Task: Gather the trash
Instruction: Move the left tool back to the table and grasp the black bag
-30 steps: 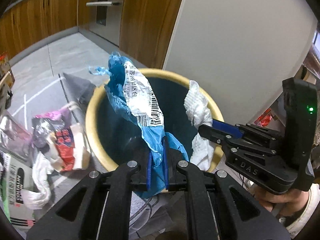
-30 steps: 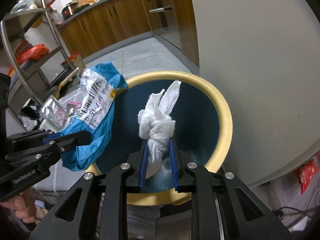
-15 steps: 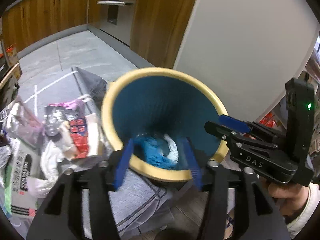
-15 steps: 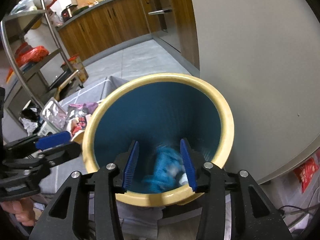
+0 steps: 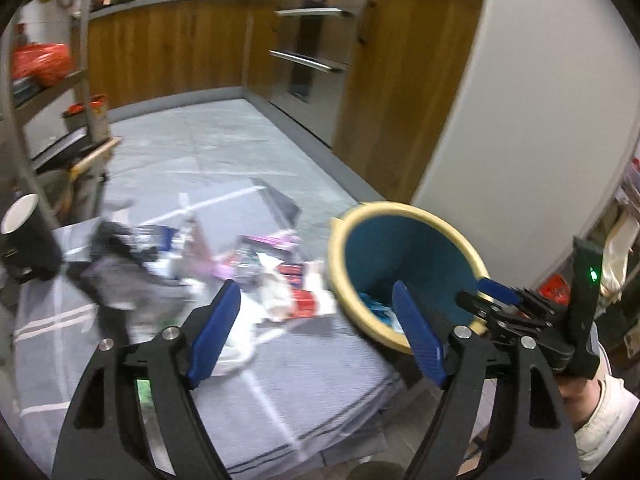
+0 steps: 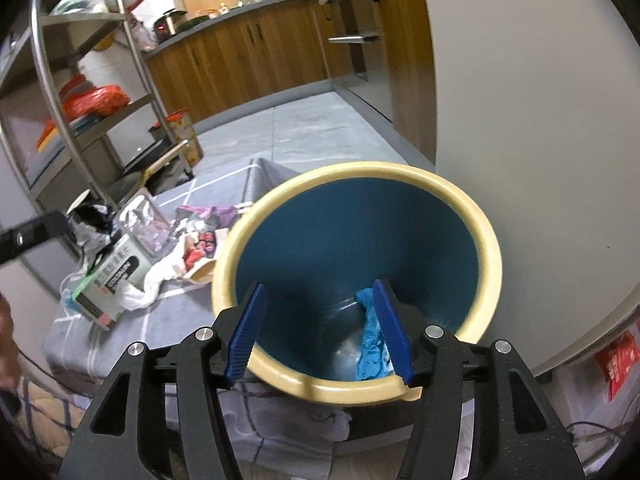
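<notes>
Now, claws: left claw and right claw both gape wide, empty.
Next: we reach for the litter pile beside the bin, gripping one piece squarely.

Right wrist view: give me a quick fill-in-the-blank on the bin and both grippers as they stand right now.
1. The bin has a blue inside and a ____ rim.
2. The crumpled blue wrapper lies ____ the bin.
3. The right gripper holds ____.
4. The left gripper has its jaws ____.

Missing words: yellow; inside; nothing; open
</notes>
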The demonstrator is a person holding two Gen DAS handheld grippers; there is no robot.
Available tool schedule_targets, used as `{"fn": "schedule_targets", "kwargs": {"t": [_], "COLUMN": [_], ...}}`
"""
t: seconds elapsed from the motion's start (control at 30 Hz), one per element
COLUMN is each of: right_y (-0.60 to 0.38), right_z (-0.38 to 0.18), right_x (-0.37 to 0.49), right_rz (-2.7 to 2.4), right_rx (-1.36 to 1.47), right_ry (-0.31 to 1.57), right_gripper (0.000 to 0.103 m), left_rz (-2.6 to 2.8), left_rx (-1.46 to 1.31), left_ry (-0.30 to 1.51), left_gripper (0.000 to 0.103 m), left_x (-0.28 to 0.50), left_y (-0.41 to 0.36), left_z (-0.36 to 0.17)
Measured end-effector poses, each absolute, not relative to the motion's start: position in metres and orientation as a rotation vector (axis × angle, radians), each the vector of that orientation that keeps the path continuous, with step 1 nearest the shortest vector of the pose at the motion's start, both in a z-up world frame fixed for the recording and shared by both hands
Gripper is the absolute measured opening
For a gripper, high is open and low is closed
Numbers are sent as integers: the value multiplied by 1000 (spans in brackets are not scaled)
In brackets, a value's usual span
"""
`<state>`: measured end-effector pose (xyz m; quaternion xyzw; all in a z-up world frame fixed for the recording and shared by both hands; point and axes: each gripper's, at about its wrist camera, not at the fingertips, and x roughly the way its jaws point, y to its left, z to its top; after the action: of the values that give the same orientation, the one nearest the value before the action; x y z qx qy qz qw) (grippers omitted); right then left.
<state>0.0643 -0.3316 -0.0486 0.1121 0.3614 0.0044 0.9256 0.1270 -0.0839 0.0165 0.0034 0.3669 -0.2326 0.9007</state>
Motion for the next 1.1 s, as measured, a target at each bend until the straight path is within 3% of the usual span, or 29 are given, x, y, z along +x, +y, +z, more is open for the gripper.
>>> {"fn": "schedule_targets", "kwargs": {"t": [0.3,0.63,1.0,1.1], "right_y": [-312,-275,-248,-247], "right_z": [-39,-37,-46,-47], "right_x": [55,52,51,51], "right_rz": [74,168,195,193], "right_rx": [187,149,99,97], "right_ry": [707,739,788,797], "right_gripper": [73,75,75,75], "left_rz": [-362,-367,-477,-513], "left_rx": [19,51,106,123], "left_ry": [755,793,870,879], "left_gripper": [87,91,91,87], "left_x": [137,170,217,223], "left_y": [-13,39,32,28], "left_z": [33,31,-6,-11]}}
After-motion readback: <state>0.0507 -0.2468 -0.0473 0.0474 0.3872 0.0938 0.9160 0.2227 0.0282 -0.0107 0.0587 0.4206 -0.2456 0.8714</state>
